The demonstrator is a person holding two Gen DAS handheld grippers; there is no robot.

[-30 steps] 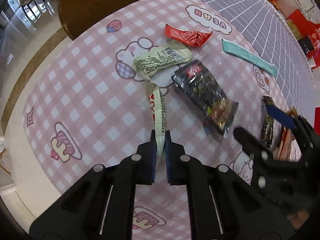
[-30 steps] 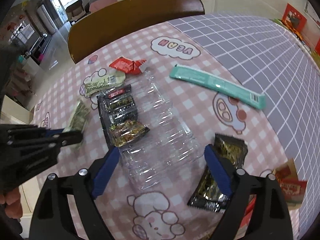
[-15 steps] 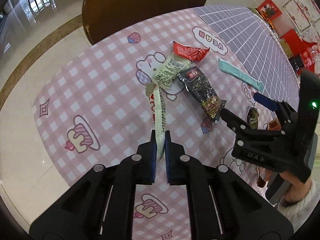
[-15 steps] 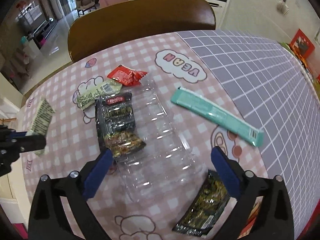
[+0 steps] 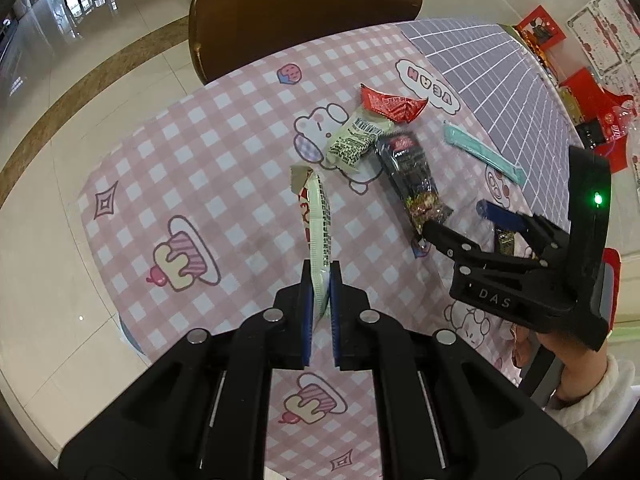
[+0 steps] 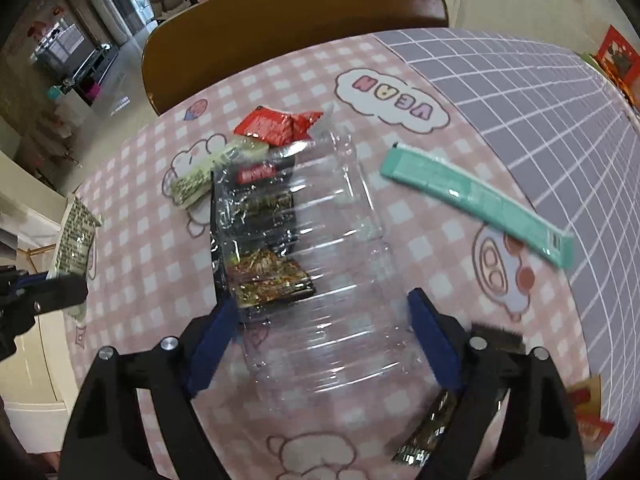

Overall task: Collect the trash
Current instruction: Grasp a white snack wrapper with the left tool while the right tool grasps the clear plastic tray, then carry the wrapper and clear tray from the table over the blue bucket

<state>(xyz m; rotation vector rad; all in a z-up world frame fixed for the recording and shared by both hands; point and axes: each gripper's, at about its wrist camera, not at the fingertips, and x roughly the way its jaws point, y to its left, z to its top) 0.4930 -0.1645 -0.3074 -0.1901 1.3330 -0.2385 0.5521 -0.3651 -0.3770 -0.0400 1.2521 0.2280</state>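
My left gripper (image 5: pixel 320 292) is shut on a long pale green wrapper (image 5: pixel 318 216), which hangs clear above the pink checked tablecloth (image 5: pixel 180 168). In the right wrist view this wrapper (image 6: pixel 76 236) shows at the far left, in the left gripper (image 6: pixel 44 284). My right gripper (image 6: pixel 322 312) straddles the near end of a clear plastic tray (image 6: pixel 332 248). Its jaws are closing, and the blue pads stand just beside the tray's edges. A black snack bag (image 6: pixel 260 240) lies partly under the tray's left side. From the left wrist view the right gripper (image 5: pixel 456 216) points down at the table.
On the cloth lie a red wrapper (image 6: pixel 280 124), a pale barcode wrapper (image 6: pixel 208 172), a long teal wrapper (image 6: pixel 472 204) and a black-gold wrapper (image 6: pixel 432 428) under my right finger. A brown chair (image 6: pixel 296 20) stands behind the table. A red-orange packet (image 6: pixel 588 412) lies at the right edge.
The left gripper rose and drew back to the left with the pale wrapper. The right gripper's jaws spread wider, then narrowed around the clear tray while sinking slightly.
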